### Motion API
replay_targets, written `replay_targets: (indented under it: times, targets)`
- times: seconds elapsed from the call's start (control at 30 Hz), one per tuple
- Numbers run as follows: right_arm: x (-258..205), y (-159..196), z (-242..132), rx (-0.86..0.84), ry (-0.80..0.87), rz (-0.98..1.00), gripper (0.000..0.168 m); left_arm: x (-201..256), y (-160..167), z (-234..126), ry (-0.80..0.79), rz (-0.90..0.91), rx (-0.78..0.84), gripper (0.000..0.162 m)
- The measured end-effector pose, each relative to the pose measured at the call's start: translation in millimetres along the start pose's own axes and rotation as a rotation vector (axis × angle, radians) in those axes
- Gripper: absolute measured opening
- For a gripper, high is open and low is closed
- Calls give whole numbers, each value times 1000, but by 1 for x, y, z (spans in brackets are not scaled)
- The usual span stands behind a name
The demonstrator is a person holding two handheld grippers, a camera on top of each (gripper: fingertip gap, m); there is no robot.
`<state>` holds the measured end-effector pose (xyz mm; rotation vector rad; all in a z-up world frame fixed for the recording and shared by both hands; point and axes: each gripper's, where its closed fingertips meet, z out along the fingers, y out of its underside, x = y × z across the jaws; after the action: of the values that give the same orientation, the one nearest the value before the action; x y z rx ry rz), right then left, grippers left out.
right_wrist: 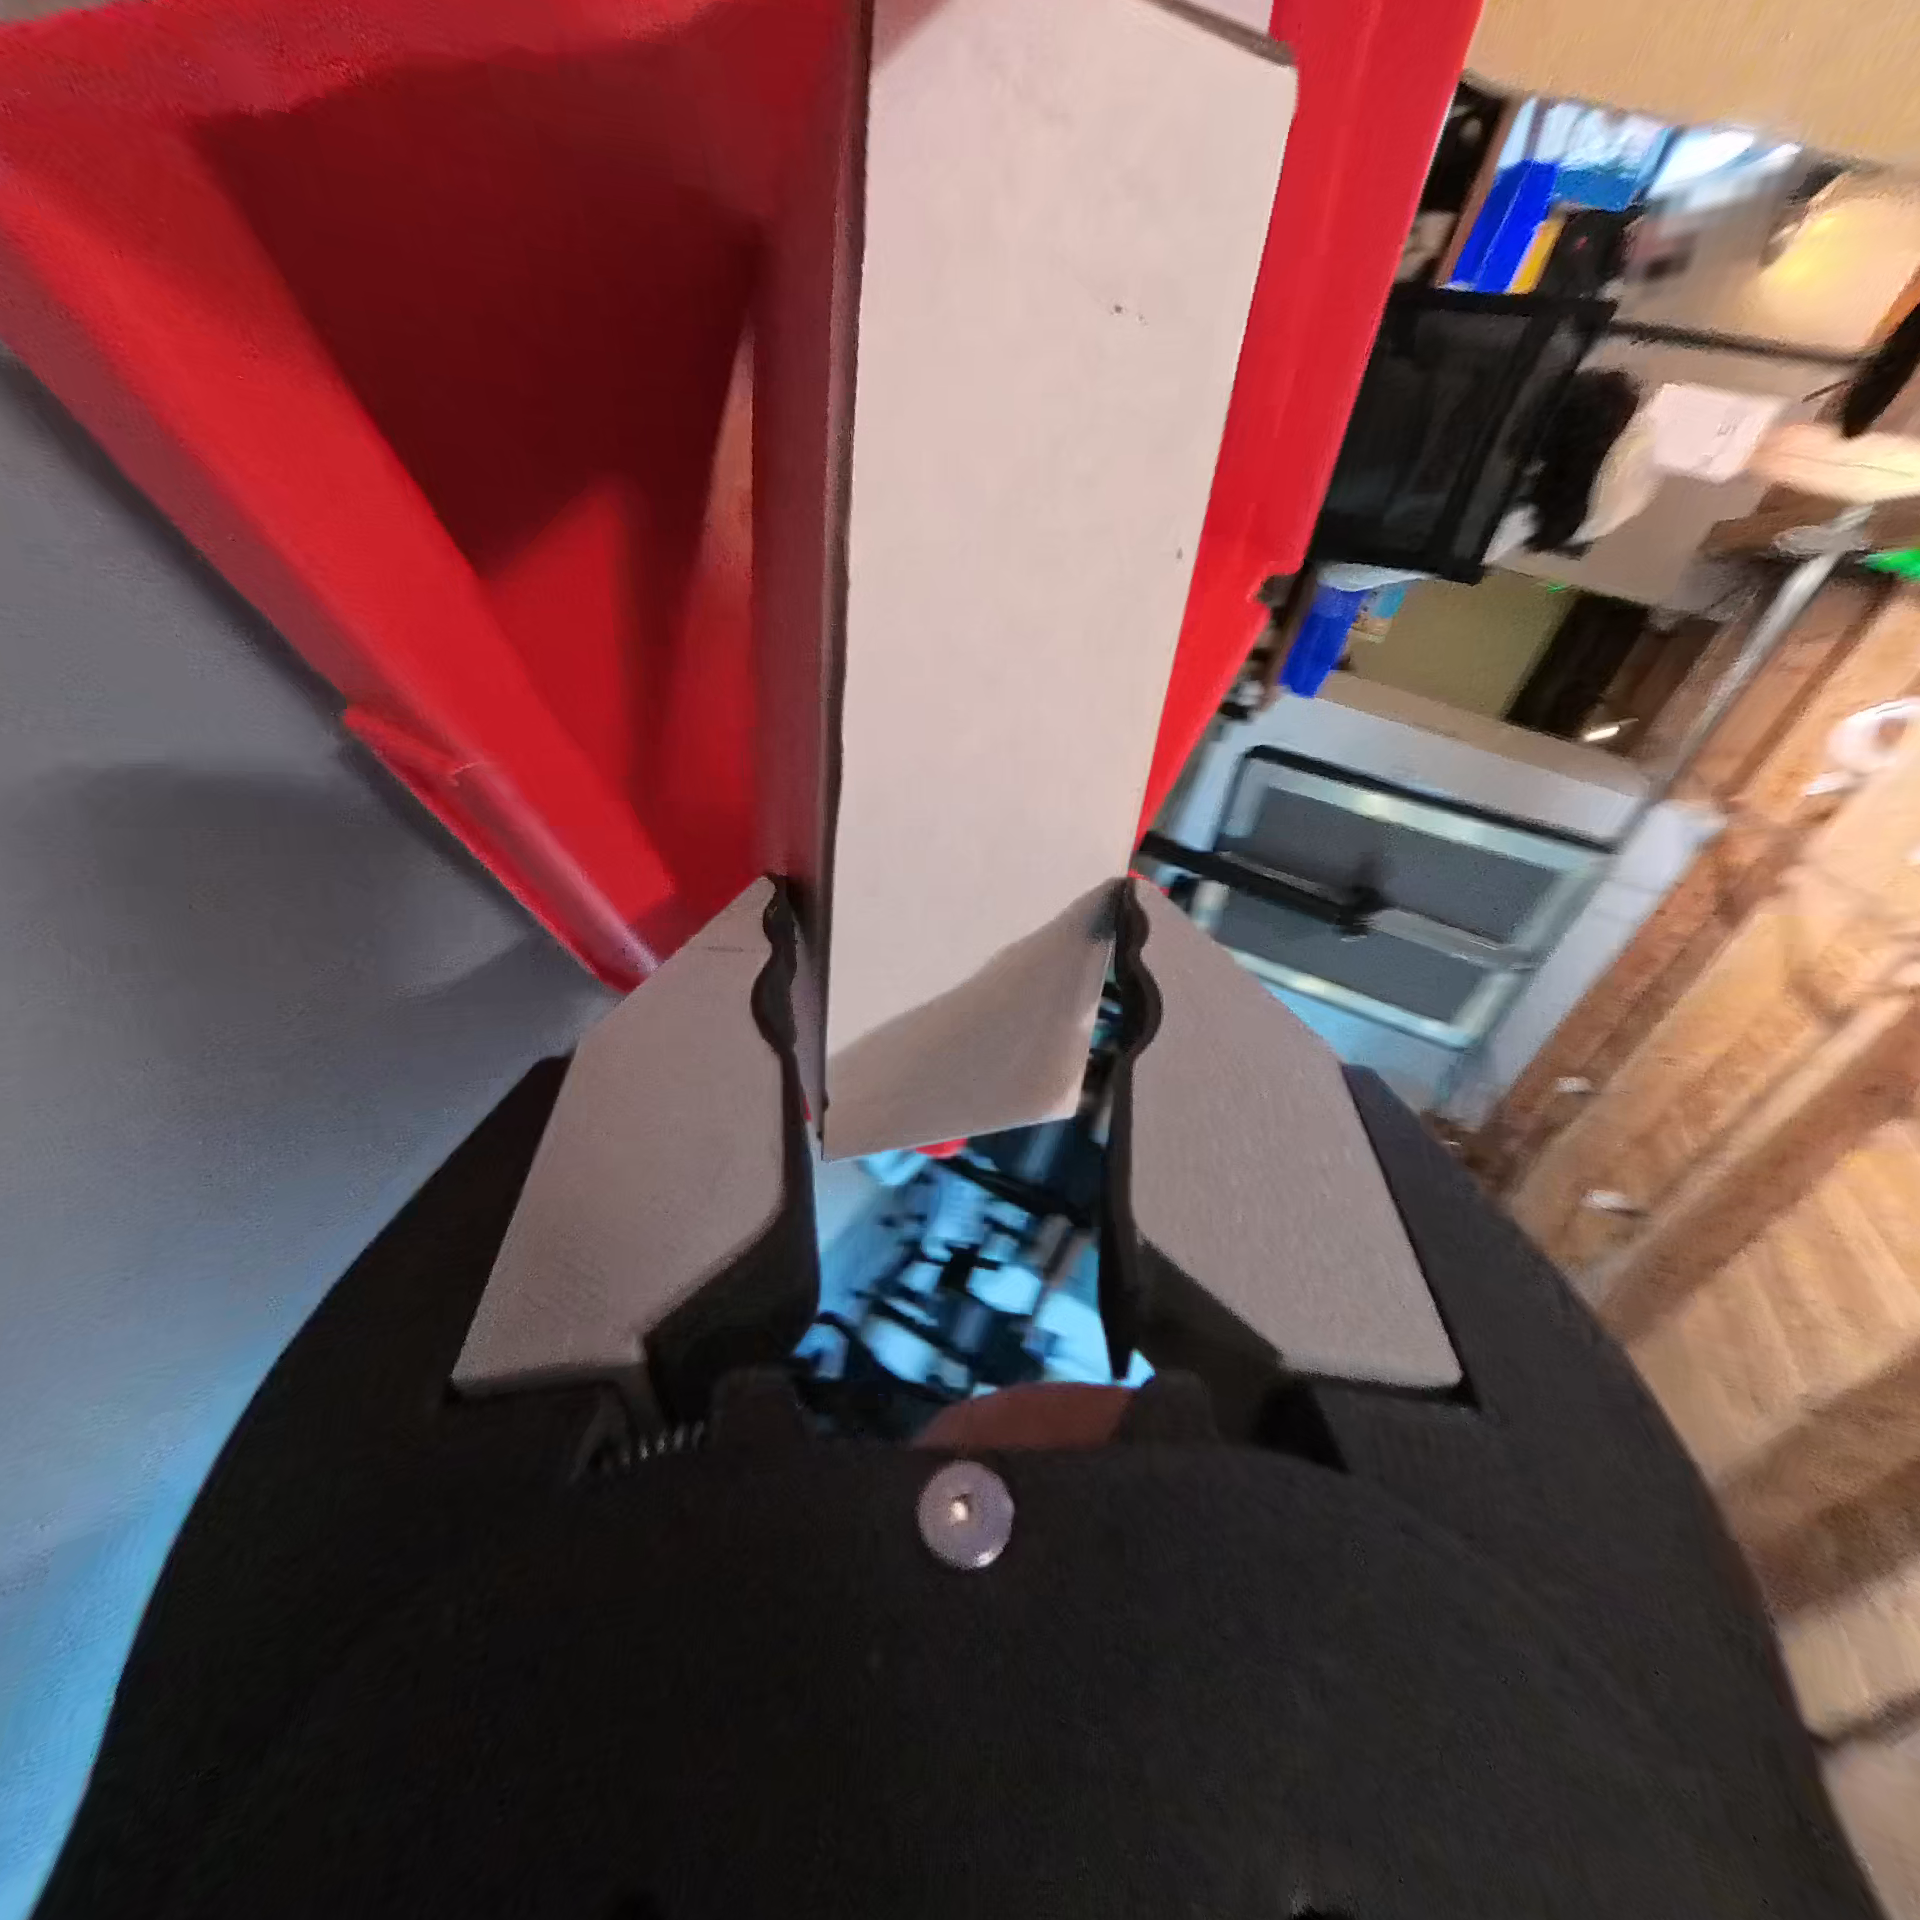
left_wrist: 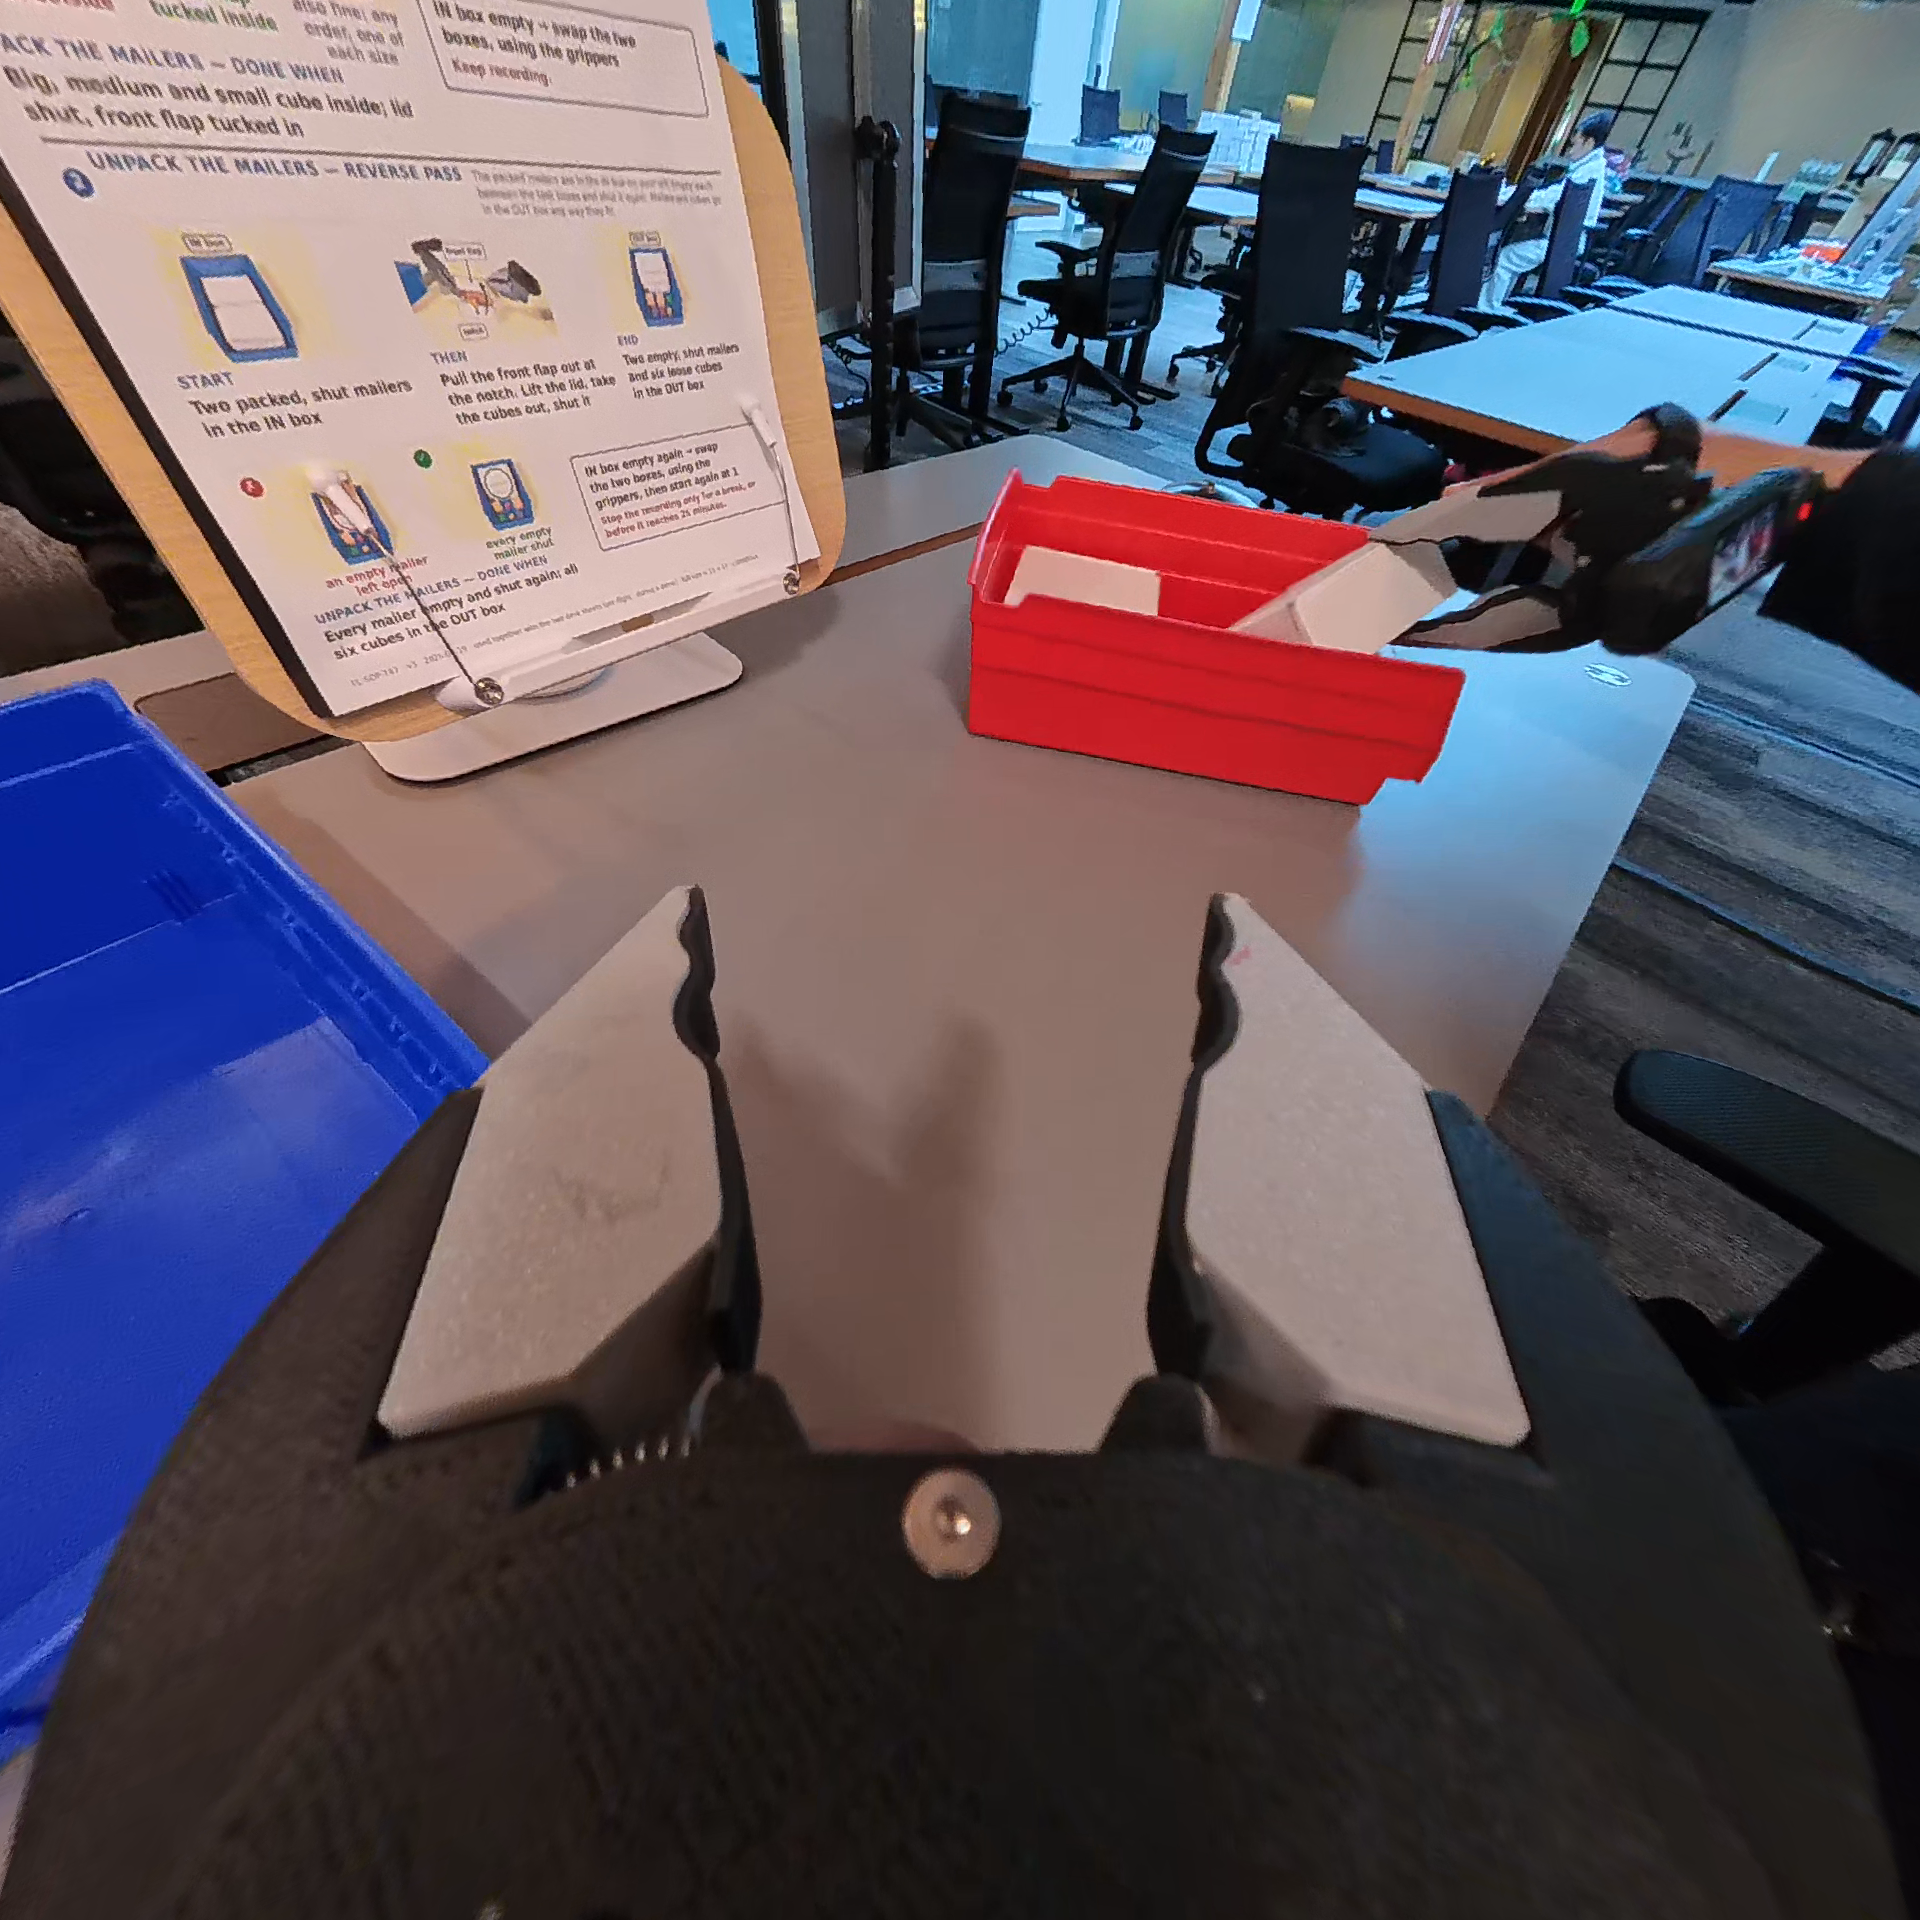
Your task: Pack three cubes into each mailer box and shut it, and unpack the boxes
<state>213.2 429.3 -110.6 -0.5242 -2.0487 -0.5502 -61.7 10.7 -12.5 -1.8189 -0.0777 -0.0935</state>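
Note:
My right gripper (right_wrist: 951,904) is shut on a white mailer box (right_wrist: 1049,520) and holds it tilted, its far end down inside the red bin (right_wrist: 436,343). The left wrist view shows that gripper (left_wrist: 1397,587) at the bin's right end, with the held mailer (left_wrist: 1340,597) slanting into the red bin (left_wrist: 1195,696). A second white mailer (left_wrist: 1086,582) lies flat in the bin's left part. My left gripper (left_wrist: 956,914) is open and empty, above the grey table (left_wrist: 883,779), well short of the bin. No cubes are in view.
A blue bin (left_wrist: 177,1091) stands at the left edge of the table. An instruction sheet on a wooden stand (left_wrist: 436,343) stands at the back left. The table ends on the right, where a black chair arm (left_wrist: 1766,1132) shows. Office chairs and desks fill the background. The tips of one gripper are about 50 cm away from the tips of the other.

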Motion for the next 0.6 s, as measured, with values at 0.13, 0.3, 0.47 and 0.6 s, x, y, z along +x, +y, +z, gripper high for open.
replay_targets:
  times: [0.13, 0.3, 0.47, 0.6]
  targets:
    - [29, -12, -5, -33, 273, -307, 59, 0, 0, -2, -5, 6, 1, 92]
    - [56, -4, -15, 3, 445, -365, 59, -1, 0, -2, -11, 4, -2, 92]
    - [18, 4, 18, 10, 247, -388, 61, -4, 3, 1, -9, -8, -9, 92]
    - [10, 2, 31, -9, 113, -361, 72, -4, 6, 7, -11, -8, -25, 92]
